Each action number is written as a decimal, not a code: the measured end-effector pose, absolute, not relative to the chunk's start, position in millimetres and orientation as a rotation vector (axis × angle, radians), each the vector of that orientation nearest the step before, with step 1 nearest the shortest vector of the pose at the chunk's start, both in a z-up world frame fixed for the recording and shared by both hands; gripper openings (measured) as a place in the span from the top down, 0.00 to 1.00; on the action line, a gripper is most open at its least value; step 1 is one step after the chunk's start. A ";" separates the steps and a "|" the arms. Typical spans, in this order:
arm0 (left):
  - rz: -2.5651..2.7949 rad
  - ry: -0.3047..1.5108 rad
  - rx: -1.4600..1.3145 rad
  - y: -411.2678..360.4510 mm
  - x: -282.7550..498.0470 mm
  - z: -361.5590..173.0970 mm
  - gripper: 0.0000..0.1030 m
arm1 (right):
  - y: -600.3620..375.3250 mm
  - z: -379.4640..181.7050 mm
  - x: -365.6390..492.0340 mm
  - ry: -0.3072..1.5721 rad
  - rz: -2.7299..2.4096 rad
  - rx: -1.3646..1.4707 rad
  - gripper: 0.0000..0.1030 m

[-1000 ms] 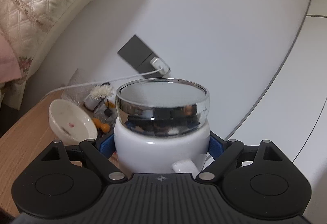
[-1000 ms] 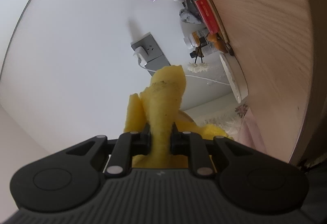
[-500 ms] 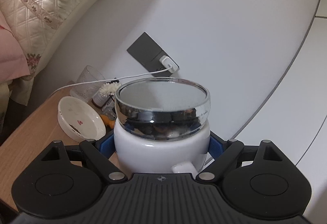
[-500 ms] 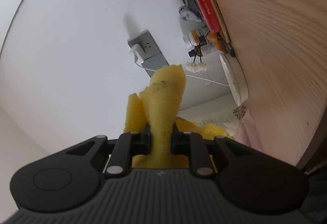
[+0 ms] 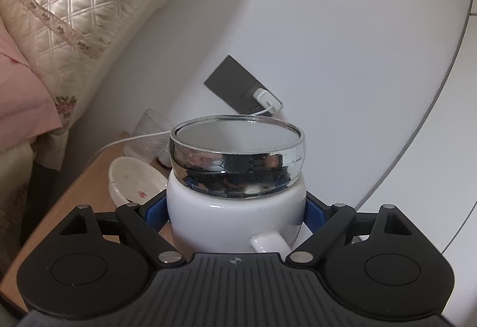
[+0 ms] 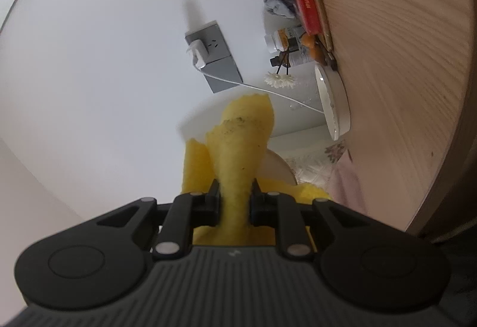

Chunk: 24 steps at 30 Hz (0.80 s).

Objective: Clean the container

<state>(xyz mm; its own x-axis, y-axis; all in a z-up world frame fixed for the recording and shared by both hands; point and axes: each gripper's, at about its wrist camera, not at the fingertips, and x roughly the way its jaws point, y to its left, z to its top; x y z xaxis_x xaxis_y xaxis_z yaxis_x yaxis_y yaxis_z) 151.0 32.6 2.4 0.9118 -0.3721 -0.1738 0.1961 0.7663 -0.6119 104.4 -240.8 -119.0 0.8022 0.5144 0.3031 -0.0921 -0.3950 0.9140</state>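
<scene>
Left gripper clamps the white jar with chrome lid, right gripper pinches a yellow sponge, both above the wooden table.

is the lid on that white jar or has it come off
On. The shiny metal lid sits level on top of the white jar, covering its mouth, while the left gripper clamps the jar's sides.

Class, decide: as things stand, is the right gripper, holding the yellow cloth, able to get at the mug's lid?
Probably yes. The lid is bare on top of the mug in the left gripper; the right gripper already holds the cloth.
</scene>
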 end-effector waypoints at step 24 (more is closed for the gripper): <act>-0.137 0.431 -0.094 23.0 164.2 -31.9 0.13 | -229.9 -59.1 138.7 0.435 0.278 0.589 0.83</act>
<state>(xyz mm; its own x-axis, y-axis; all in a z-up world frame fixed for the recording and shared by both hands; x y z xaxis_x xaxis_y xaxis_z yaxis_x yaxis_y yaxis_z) 164.2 23.0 -31.9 0.8994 -0.1522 -0.4097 0.1125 0.9864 -0.1196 138.7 -229.9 -59.1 0.8735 0.3720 -0.3139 -0.1288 0.7986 0.5879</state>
